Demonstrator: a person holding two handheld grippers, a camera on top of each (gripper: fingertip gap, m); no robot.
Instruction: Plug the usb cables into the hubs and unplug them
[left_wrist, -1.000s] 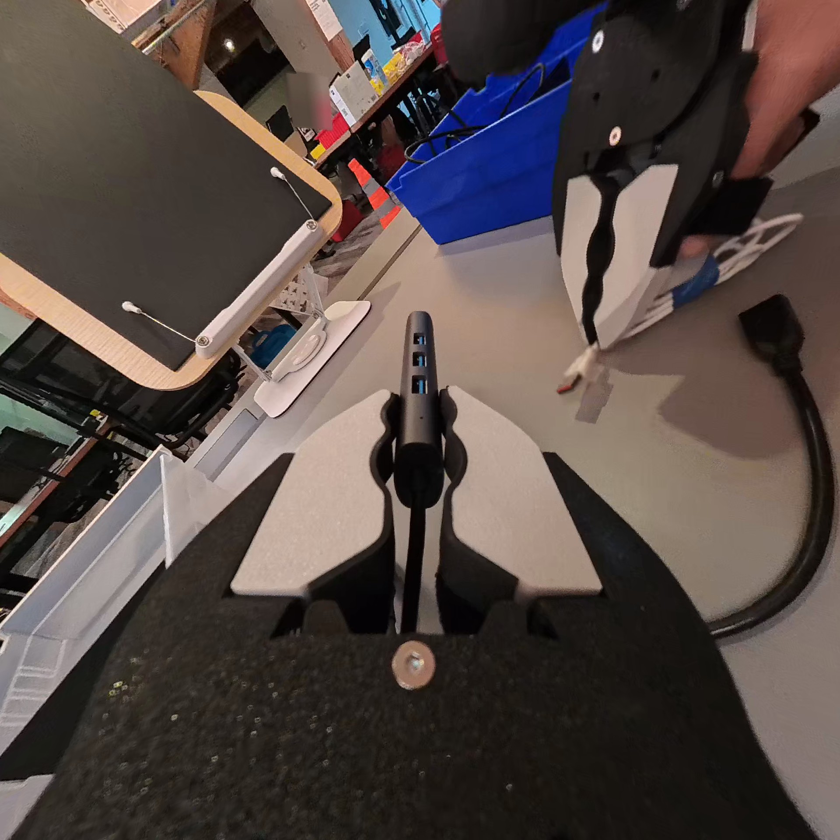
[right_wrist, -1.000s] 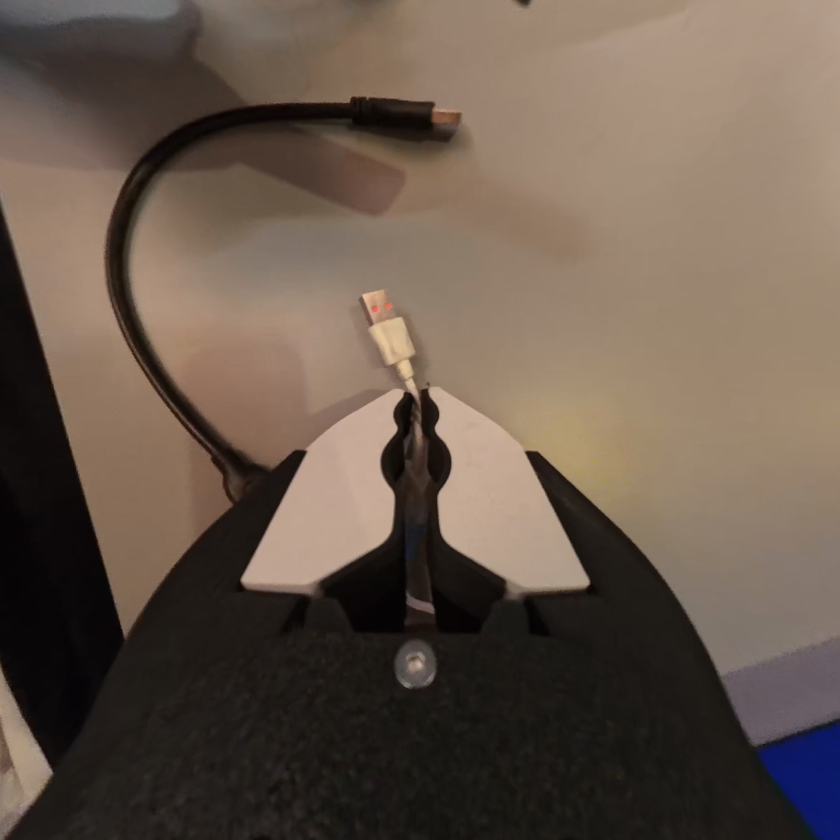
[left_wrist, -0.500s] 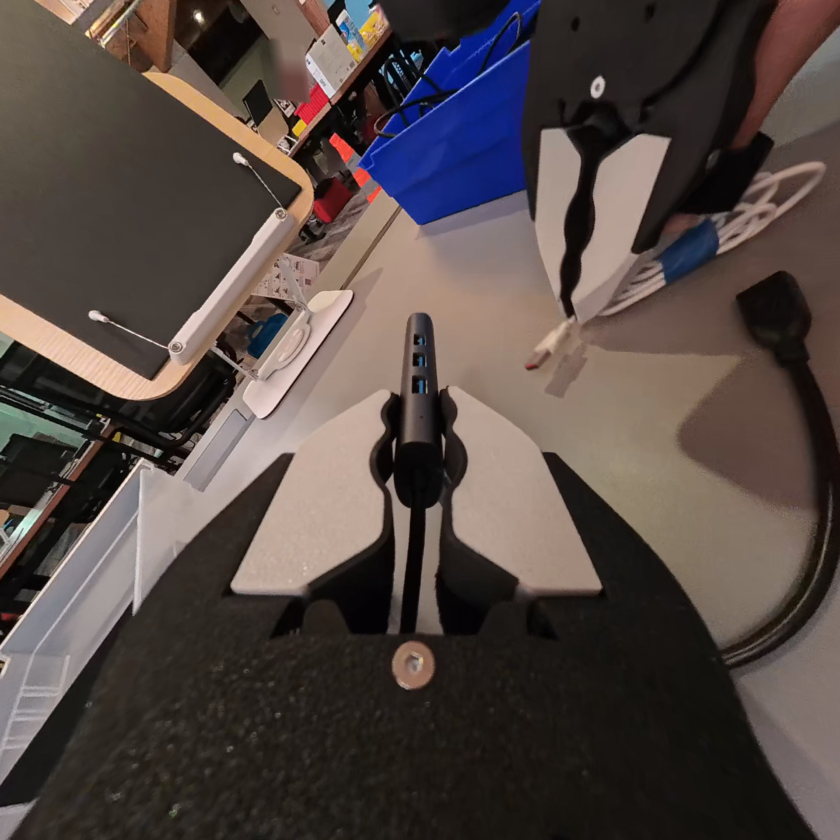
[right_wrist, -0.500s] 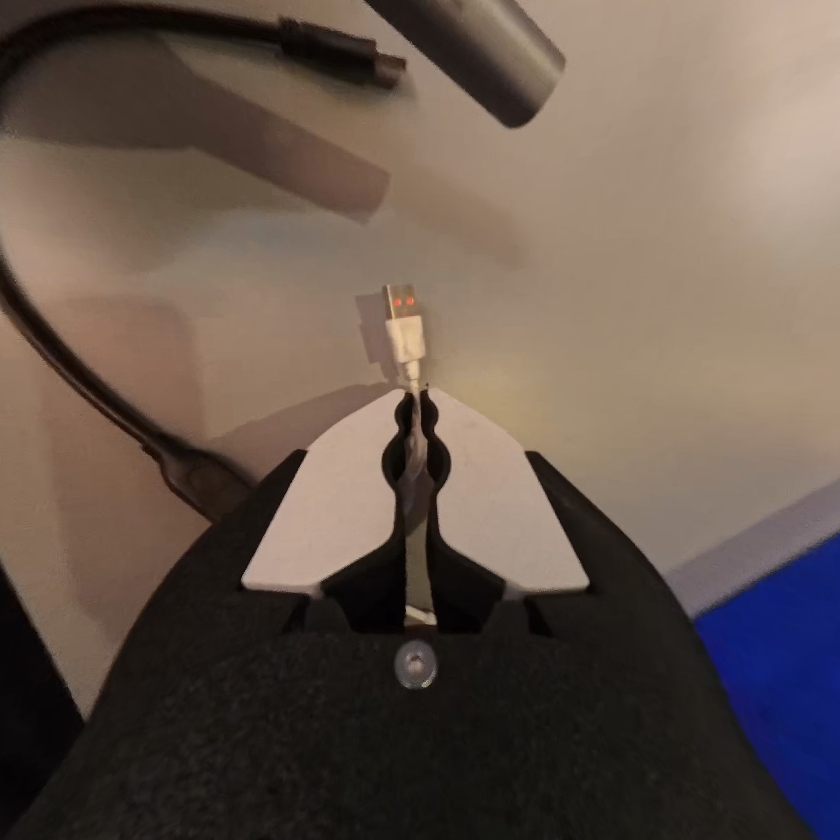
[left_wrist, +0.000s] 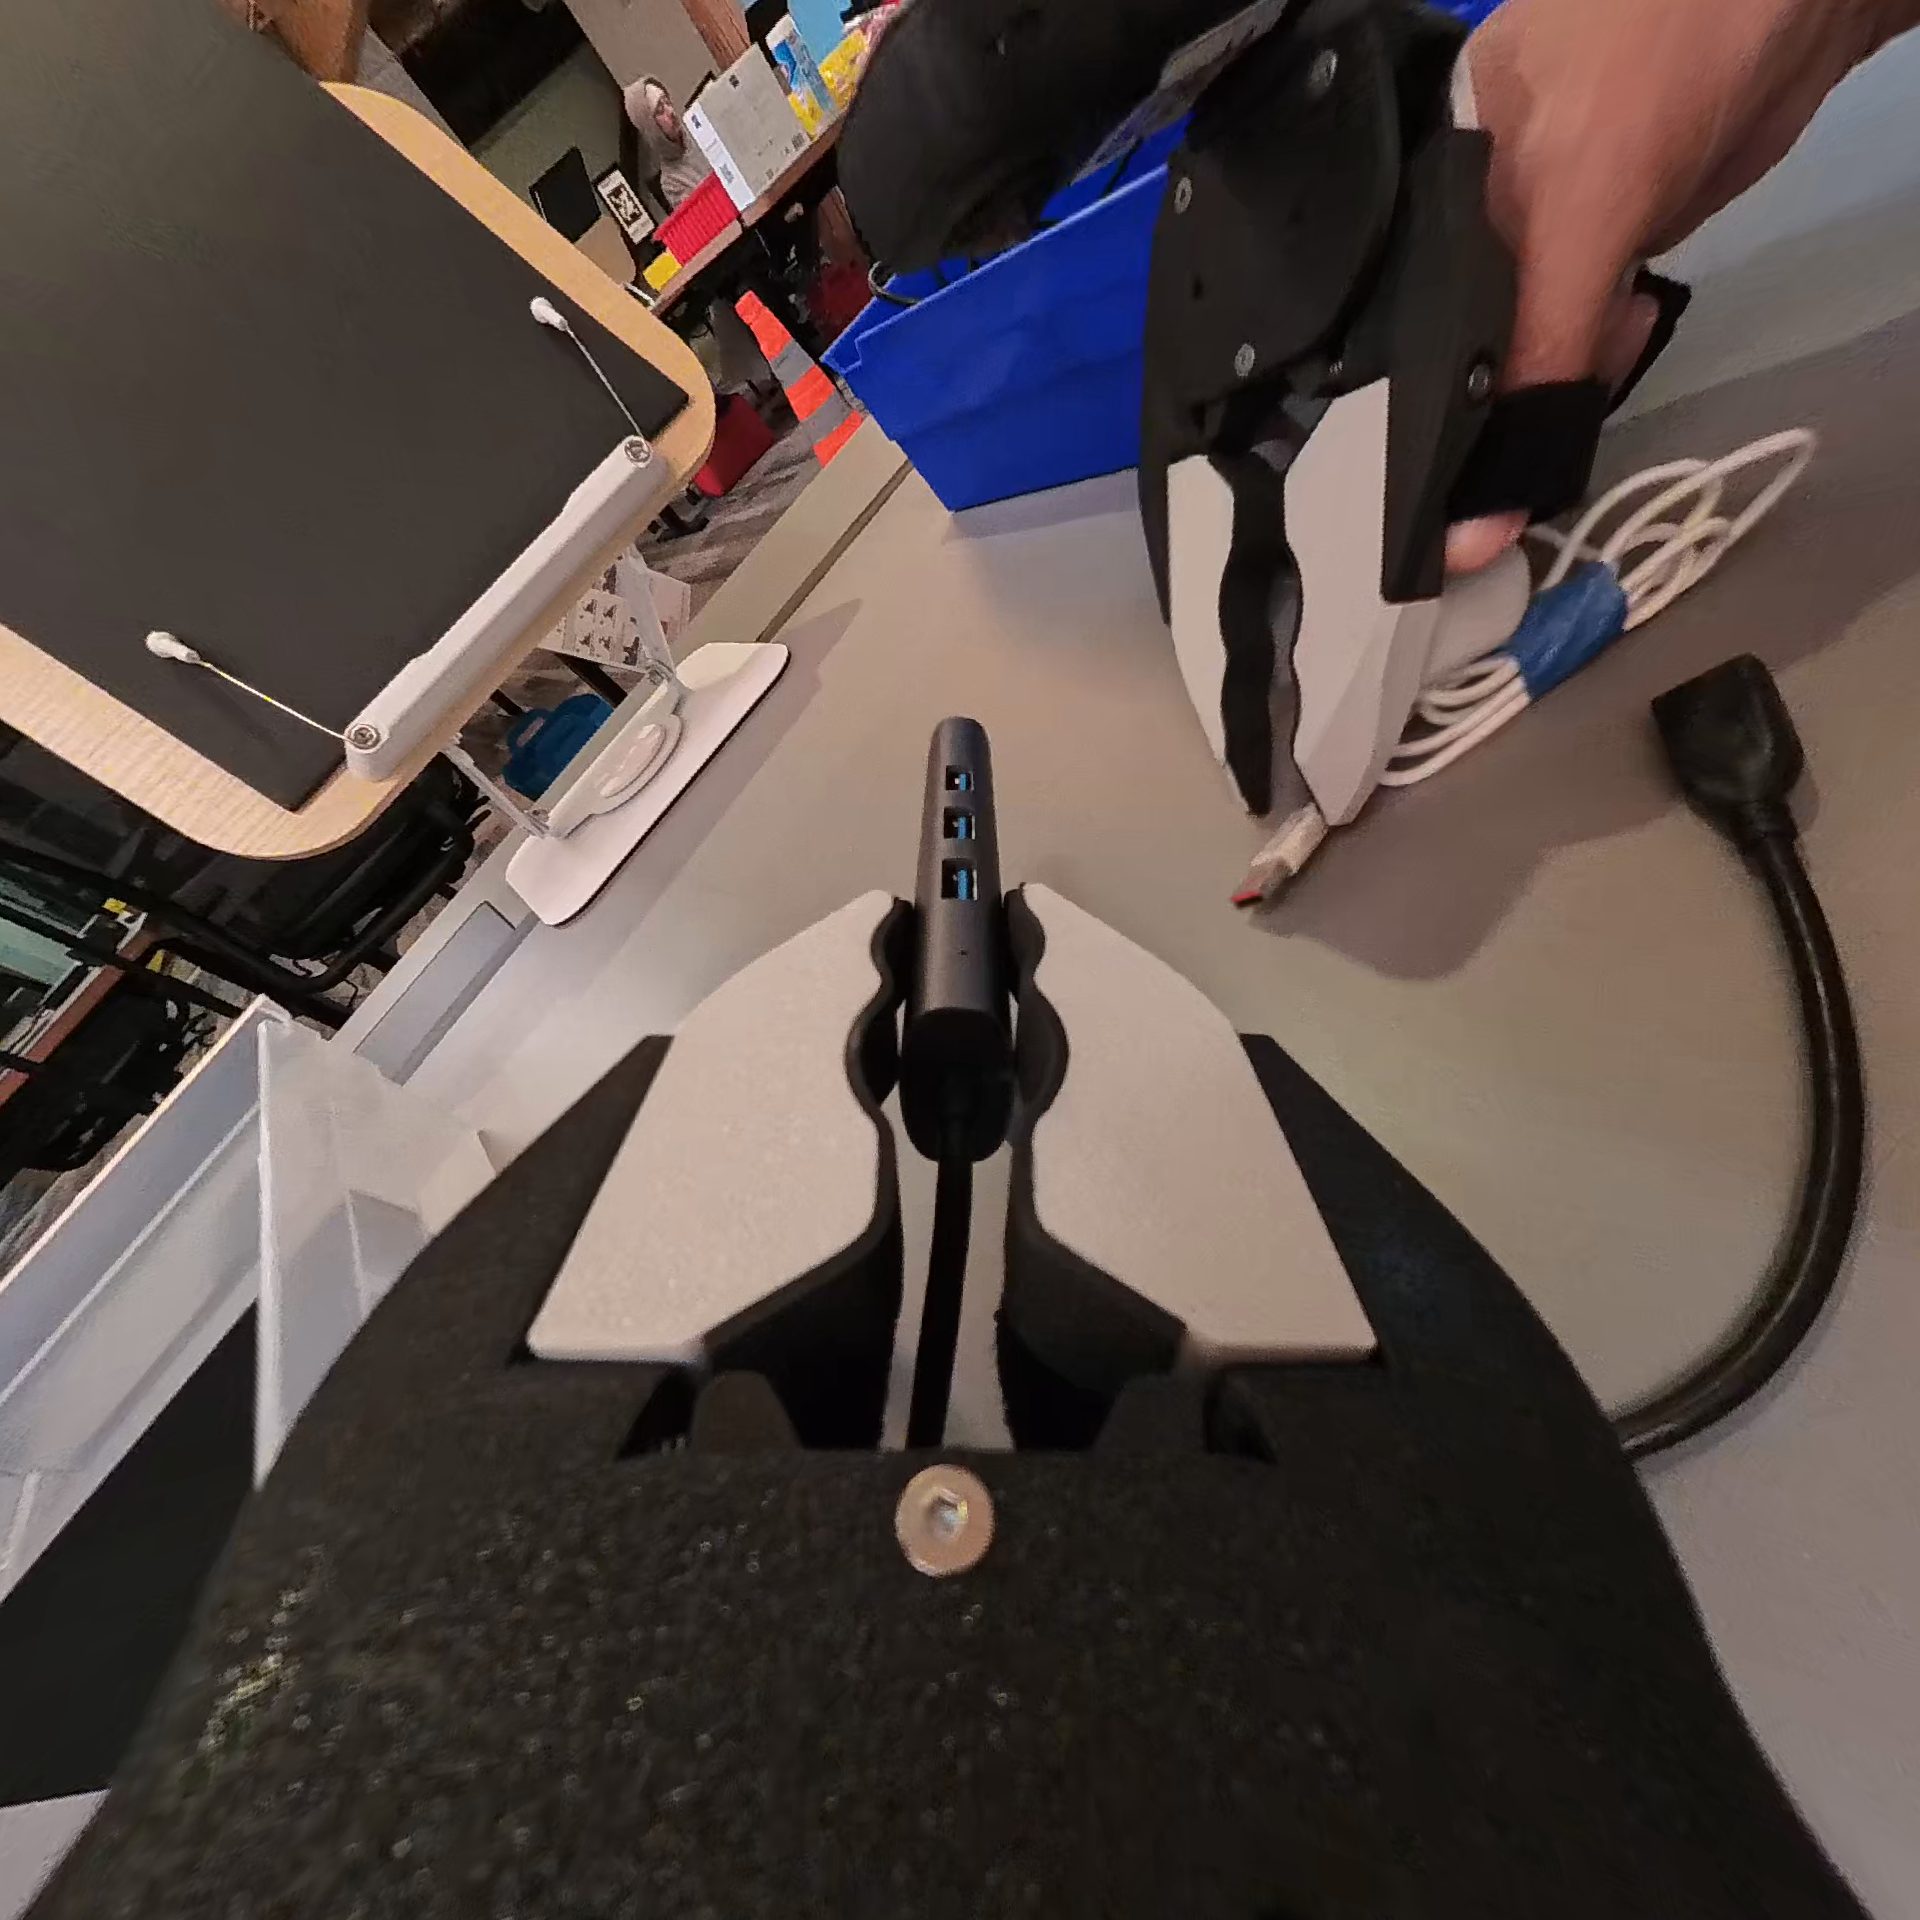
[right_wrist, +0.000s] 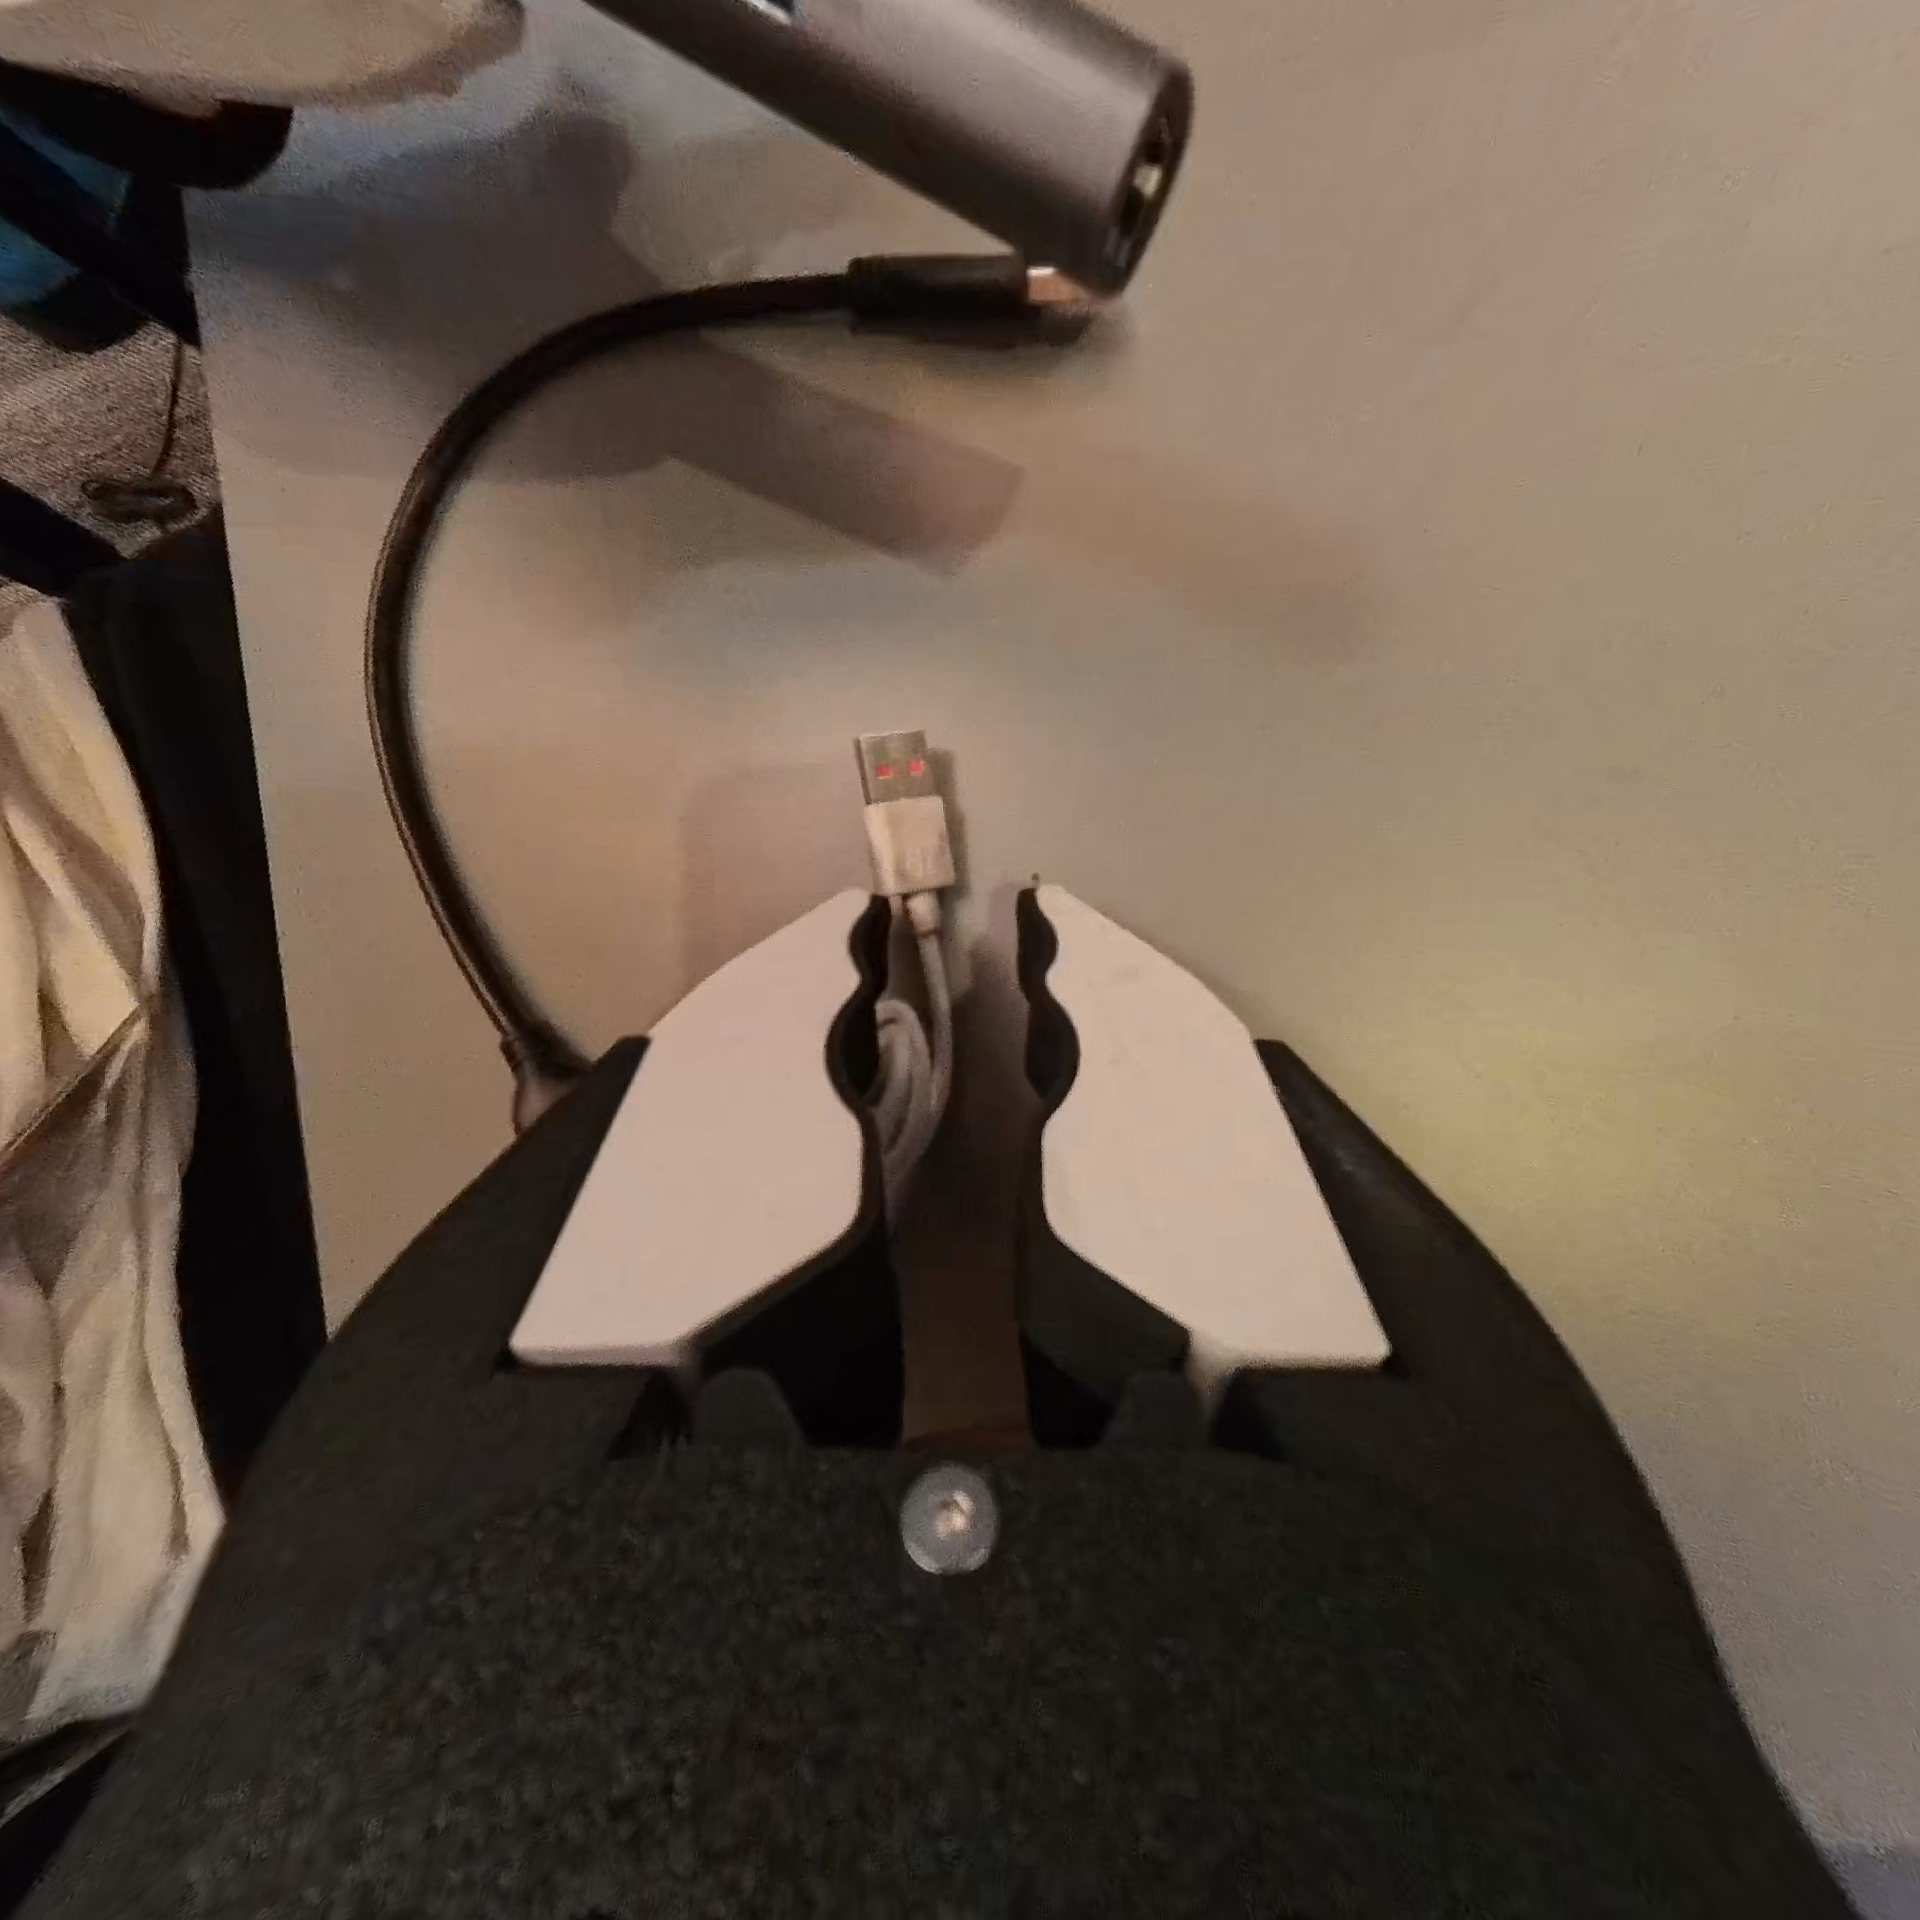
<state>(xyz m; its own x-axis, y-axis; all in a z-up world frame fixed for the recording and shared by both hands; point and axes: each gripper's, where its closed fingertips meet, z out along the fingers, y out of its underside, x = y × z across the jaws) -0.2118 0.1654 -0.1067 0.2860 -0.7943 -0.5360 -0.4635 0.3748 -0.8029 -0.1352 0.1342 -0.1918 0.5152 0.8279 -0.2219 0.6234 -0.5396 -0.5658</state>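
Left gripper (left_wrist: 958, 894) pinched tight on dark USB hub (left_wrist: 954, 935), fingers pressed vs its sides near the cable end; hub sticks fwd along the fingers, raised over grey table (left_wrist: 1455, 1091), w/ its row of blue ports facing up and its thin black lead running back btwn the fingers. Right gripper (left_wrist: 1262, 800), held by a bare hand (left_wrist: 1662, 135) from above, points steeply down w/ tips close to the tabletop, to the right of and just beyond the hub's far end. Its jaws are parted, a clear gap btwn the fingers in right wrist view (right_wrist: 954, 894); white USB cable (right_wrist: 914, 997) runs up along the left finger, can't tell if touching, nothing pinching it. Cable's metal plug (right_wrist: 896, 774) lies just past the fingertips, flat on the table, well apart from the hub's ports. Rest of the white cable sits coiled behind the right gripper, bound w/ blue tape (left_wrist: 1564, 634). Black cable (left_wrist: 1808, 1039) curves over the table at right, its connector near the coil. Blue bin (left_wrist: 997, 384) further back; tilted dark board on white stand (left_wrist: 644, 727) at left.
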